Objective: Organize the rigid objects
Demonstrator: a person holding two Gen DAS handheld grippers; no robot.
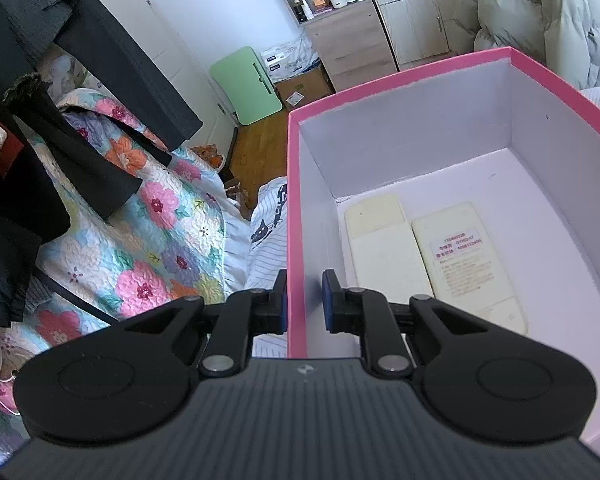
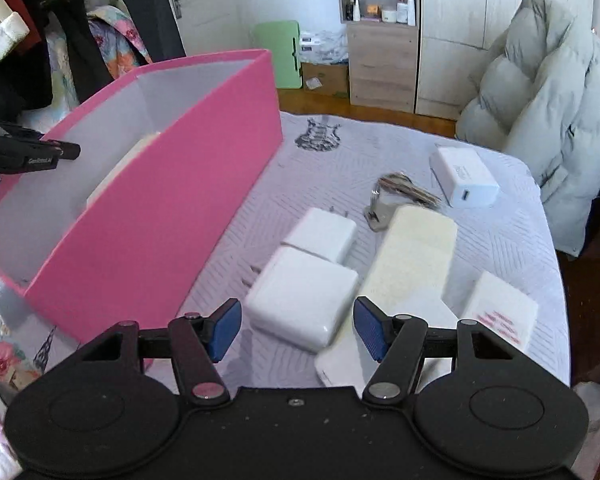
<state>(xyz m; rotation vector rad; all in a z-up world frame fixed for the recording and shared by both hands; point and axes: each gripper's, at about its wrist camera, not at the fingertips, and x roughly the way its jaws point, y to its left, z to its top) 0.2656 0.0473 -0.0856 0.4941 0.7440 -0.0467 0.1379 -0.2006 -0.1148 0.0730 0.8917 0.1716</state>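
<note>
- Jaws of the left gripper [image 1: 305, 300] are clamped on the near side wall of the pink box [image 1: 400, 70], one pad on each face.
- Two cream remotes [image 1: 384, 256] are laid side by side on the box floor, at one o'clock from that grip; a pink-printed label [image 1: 458, 246] is carried by the right one, its text too small to be read.
- The right gripper [image 2: 298, 328] is held open above a white charger [image 2: 304, 298], nothing being pressed.
- A second charger [image 2: 324, 234] is seen at twelve o'clock, keys [image 2: 404, 188] at one o'clock.
- Faint, unreadable lettering is borne by the farthest white adapter [image 2: 466, 176].
</note>
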